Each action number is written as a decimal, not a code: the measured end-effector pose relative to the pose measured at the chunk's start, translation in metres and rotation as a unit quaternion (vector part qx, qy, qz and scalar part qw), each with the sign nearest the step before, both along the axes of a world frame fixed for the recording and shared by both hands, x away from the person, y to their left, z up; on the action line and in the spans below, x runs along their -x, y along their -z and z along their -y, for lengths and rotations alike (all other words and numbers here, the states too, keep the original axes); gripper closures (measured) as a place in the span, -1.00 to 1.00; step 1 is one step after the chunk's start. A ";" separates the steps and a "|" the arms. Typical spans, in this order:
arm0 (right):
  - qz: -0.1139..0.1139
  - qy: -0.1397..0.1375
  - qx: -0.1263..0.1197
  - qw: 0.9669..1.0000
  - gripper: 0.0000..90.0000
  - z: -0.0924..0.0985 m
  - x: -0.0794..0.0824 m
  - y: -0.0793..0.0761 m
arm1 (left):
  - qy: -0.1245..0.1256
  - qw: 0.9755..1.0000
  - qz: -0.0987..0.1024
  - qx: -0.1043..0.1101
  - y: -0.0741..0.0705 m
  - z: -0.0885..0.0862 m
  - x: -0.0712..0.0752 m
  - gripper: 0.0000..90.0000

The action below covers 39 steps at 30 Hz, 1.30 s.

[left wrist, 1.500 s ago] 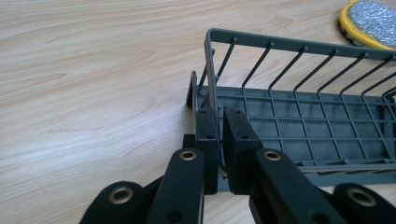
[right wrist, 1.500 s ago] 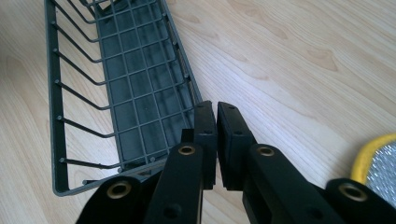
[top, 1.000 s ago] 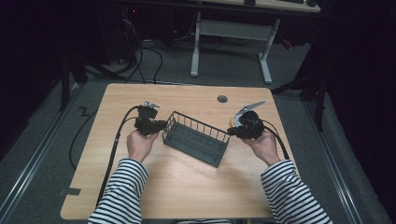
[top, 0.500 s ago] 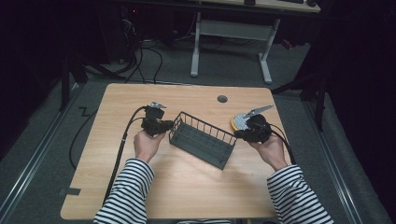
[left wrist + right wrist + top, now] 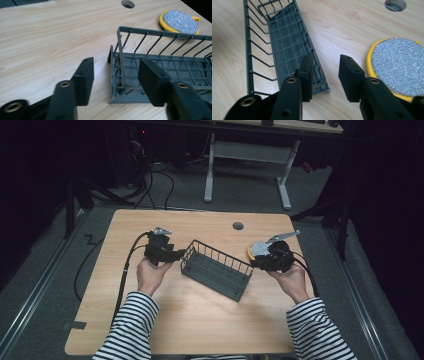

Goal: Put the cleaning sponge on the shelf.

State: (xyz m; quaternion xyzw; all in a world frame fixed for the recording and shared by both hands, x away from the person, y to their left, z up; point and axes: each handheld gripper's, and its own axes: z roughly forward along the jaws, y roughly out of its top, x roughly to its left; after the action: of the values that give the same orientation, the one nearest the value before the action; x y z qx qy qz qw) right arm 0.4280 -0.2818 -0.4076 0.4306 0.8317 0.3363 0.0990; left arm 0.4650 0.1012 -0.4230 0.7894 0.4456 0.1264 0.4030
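A dark grey wire basket (image 5: 216,270) lies slantwise on the middle of the wooden table (image 5: 200,320). My left gripper (image 5: 179,254) is open at the basket's left end. In the left gripper view the basket's end wall (image 5: 119,62) stands between the jaws of the left gripper (image 5: 117,63). My right gripper (image 5: 256,263) is open at the basket's right end. In the right gripper view one jaw of the right gripper (image 5: 327,61) overlaps the basket's near corner (image 5: 322,85) and the other is above bare table. A round yellow sponge with a silver top (image 5: 258,249) (image 5: 398,66) lies just beyond.
A round cable hole (image 5: 238,226) sits near the table's far edge. Each gripper trails a black cable (image 5: 125,270) off the side of the table. Beyond the far edge are a white desk frame (image 5: 245,155) and more cables on the floor.
The right hand has drawn slightly right and nearer, uncovering the yellow sponge. The left gripper has edged right toward the basket's end. The basket has barely shifted.
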 end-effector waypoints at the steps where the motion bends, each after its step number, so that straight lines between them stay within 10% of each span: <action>1: 0.002 0.001 -0.002 1.000 0.39 0.002 0.000 -0.001 | -0.002 1.000 0.005 -0.002 -0.002 -0.002 0.002 -0.03; 8: 0.026 0.036 -0.020 0.999 0.21 0.022 0.001 -0.006 | -0.032 0.999 0.023 0.005 0.000 -0.026 0.017 -0.18; 22: 0.025 0.107 -0.026 0.994 0.07 0.067 -0.013 0.010 | -0.083 0.996 -0.009 -0.013 0.055 -0.064 0.046 -0.25; 39: 0.004 0.185 -0.024 0.982 -0.09 0.092 -0.046 0.042 | -0.105 0.992 -0.020 -0.072 0.105 -0.071 0.062 -0.32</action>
State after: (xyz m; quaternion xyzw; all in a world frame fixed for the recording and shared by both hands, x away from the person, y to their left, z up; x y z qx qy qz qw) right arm 0.4739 -0.3738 -0.4497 0.5783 0.7288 0.3334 0.1524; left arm 0.4032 0.1723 -0.5277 0.7678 0.5233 0.1837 0.3206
